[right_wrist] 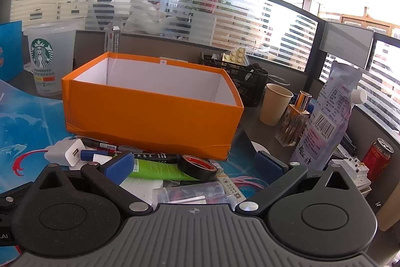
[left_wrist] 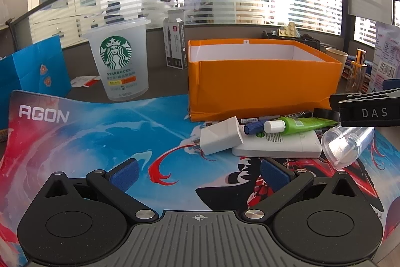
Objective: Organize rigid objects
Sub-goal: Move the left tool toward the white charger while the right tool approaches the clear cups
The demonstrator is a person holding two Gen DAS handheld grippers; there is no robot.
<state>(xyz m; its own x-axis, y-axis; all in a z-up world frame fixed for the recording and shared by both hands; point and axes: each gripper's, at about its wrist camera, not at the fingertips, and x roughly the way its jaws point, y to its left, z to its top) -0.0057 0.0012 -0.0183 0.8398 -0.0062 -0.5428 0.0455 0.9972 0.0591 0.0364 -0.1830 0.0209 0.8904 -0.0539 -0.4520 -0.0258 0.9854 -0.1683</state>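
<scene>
Left wrist view: my left gripper (left_wrist: 198, 175) stands wide and empty above the AGON mat (left_wrist: 75, 137); the white charger (left_wrist: 220, 135) — light, stiff, smooth — lies near the orange box (left_wrist: 262, 89), best pinched across its flat sides. Right wrist view: my right gripper (right_wrist: 195, 164) gapes wide, holding nothing, over the tape roll (right_wrist: 198, 167) and green tube (right_wrist: 160, 169); the cup (right_wrist: 47, 59) reads STARBUCKS.

orange box (right_wrist: 152, 114): open, upright | white charger (left_wrist: 221, 135), green tube (left_wrist: 300, 124): lying before it
</scene>
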